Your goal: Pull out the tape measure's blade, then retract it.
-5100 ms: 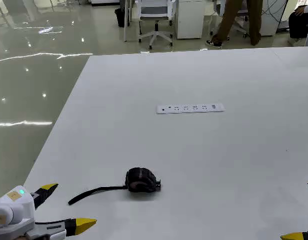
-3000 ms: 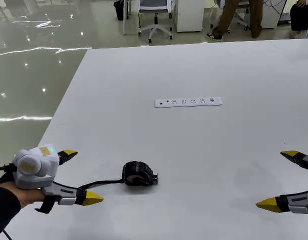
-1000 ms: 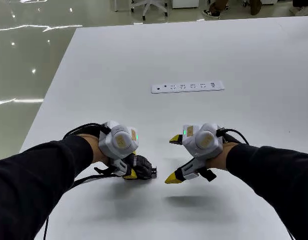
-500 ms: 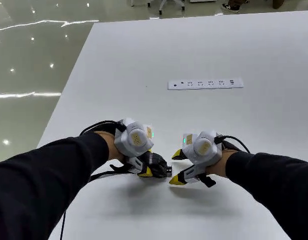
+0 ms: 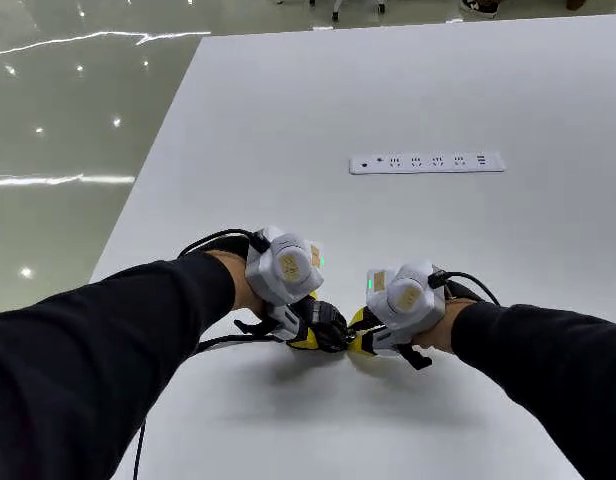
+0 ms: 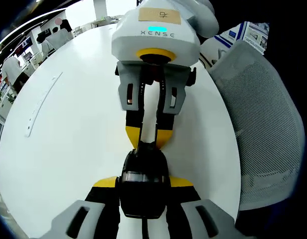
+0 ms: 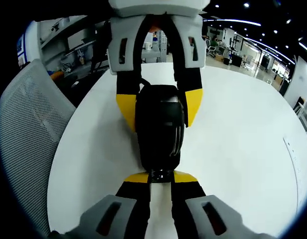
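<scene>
Since 0.5 s ago: right gripper has come in from just beside the tape measure to its front end, jaws narrowed. Camera also shifted.

State now:
- Left gripper: jaws part closed, clamped on both sides of the black case, which sits on the white table between the two hands.
- Right gripper: jaws almost together at the blade mouth. Looks pinched on the hook tab, but the tab is too small to confirm.

Risks (judgement):
- Thin purchase on the tab, so tips may slip off at the first pull and no blade comes out.
- Case may twist or slide in the left jaws if the pull runs off-axis.
- Letting go while extended means snap-back; the blade could whip.

Writing: "XENSE" on the right gripper's white housing. Tan sticker above it unreadable. Power strip: nothing legible.
</scene>
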The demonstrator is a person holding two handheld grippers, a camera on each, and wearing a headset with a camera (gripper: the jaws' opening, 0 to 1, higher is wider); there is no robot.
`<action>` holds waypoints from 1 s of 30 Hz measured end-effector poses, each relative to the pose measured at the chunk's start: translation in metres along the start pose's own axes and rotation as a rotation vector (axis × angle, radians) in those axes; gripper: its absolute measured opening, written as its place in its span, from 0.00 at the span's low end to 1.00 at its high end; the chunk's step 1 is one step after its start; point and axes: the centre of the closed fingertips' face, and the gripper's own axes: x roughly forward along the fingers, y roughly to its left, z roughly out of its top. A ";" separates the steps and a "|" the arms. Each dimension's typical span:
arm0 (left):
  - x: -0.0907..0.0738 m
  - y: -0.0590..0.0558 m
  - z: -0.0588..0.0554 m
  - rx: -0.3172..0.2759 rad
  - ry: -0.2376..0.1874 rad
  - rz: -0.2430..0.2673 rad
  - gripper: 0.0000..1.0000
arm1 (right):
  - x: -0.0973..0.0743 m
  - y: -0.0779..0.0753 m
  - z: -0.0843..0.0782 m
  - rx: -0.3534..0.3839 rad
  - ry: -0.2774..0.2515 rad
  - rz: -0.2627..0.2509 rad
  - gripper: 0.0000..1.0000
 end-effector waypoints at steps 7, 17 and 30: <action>-0.001 0.000 -0.001 -0.004 -0.003 0.003 0.32 | -0.001 0.000 -0.002 0.009 0.007 0.003 0.08; -0.001 0.000 -0.001 -0.011 -0.002 0.009 0.32 | -0.004 -0.002 -0.007 0.011 0.015 -0.003 0.08; -0.002 -0.001 -0.001 -0.025 -0.021 0.013 0.32 | -0.005 -0.001 -0.007 0.012 0.033 -0.012 0.12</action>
